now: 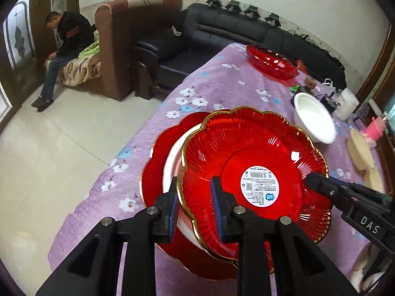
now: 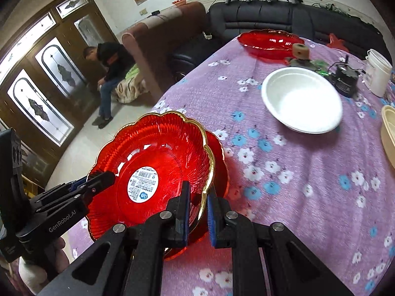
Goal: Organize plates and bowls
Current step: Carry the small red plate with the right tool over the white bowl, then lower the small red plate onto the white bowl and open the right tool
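Observation:
A red gold-rimmed scalloped plate with a round white label is held tilted over a white bowl that sits in another red plate. My left gripper is shut on the held plate's near rim. My right gripper is shut on the same plate at its opposite rim; it also shows in the left wrist view. A white bowl and a third red plate lie farther on the table.
The table has a purple flowered cloth. A cream dish, a white jar, a black device and small clutter stand at the far right. Sofas and a seated person are beyond the table.

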`<state>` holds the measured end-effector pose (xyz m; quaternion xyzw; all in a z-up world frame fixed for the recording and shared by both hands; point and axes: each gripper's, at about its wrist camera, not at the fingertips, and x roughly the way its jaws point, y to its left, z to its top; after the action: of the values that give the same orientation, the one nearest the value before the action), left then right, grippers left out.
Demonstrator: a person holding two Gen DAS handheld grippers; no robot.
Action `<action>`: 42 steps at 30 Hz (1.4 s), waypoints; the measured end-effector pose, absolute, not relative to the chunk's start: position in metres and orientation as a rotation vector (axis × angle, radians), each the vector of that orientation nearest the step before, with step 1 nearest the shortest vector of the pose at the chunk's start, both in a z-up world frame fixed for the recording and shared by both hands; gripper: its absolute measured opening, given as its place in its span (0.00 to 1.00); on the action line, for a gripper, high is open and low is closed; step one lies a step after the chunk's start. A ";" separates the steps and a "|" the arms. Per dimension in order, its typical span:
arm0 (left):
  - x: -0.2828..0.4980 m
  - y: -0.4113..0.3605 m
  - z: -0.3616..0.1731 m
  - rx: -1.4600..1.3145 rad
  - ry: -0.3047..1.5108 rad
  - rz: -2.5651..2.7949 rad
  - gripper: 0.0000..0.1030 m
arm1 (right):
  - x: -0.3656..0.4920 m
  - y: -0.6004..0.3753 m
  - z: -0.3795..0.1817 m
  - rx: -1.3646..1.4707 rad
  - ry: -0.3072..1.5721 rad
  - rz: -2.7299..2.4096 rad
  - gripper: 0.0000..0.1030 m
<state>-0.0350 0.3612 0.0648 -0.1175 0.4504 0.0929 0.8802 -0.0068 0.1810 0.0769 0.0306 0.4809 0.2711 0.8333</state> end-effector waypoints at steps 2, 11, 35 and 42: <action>-0.035 0.361 0.065 -0.219 0.944 0.210 0.24 | -0.005 0.185 0.075 0.053 1.017 0.577 0.14; -0.055 0.370 0.094 -0.216 0.864 0.210 0.50 | -0.008 0.198 0.073 -0.014 0.968 0.566 0.15; -0.105 0.387 0.097 -0.362 0.828 0.182 0.63 | -0.012 0.159 0.086 0.068 0.912 0.497 0.66; -0.120 0.335 0.103 -0.298 0.840 0.090 0.78 | -0.043 0.082 0.068 0.132 0.937 0.464 0.67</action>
<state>-0.1202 0.3349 0.1034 -0.1440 0.4061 0.0433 0.9014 -0.0434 0.0816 0.0682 0.0628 0.4473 0.2216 0.8642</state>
